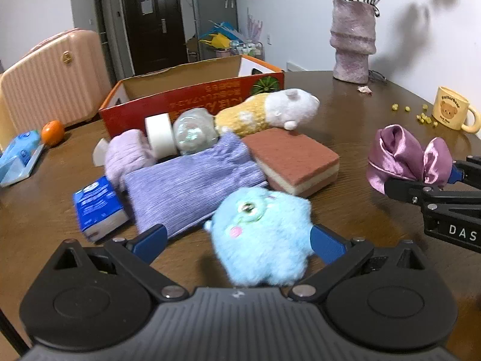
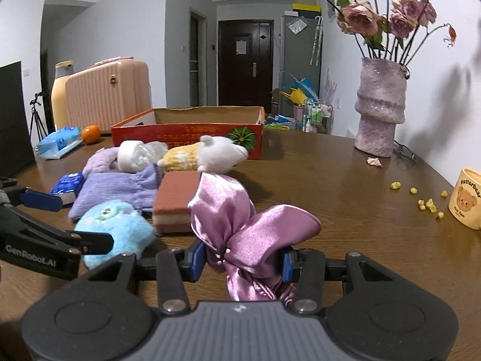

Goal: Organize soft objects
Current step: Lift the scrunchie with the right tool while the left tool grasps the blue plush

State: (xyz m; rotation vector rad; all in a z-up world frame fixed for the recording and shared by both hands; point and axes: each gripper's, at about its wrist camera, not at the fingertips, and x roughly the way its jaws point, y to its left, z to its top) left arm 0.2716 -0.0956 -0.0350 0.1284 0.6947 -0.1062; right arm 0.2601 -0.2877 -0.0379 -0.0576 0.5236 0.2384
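Observation:
A fluffy light-blue plush lies on the brown table between the wide-apart fingers of my left gripper. It touches only the right pad, and the left pad stands clear of it. My right gripper is shut on a pink satin bow, held just above the table to the right of the plush. Behind them lie a purple ribbed cloth, a lilac fuzzy cloth, a brown sponge and a yellow-and-white hamster plush.
An open red cardboard box stands behind the pile. A tape roll, a crumpled bottle and a blue tissue pack lie among the cloths. An orange sits far left. A vase, a mug and yellow crumbs are at the right.

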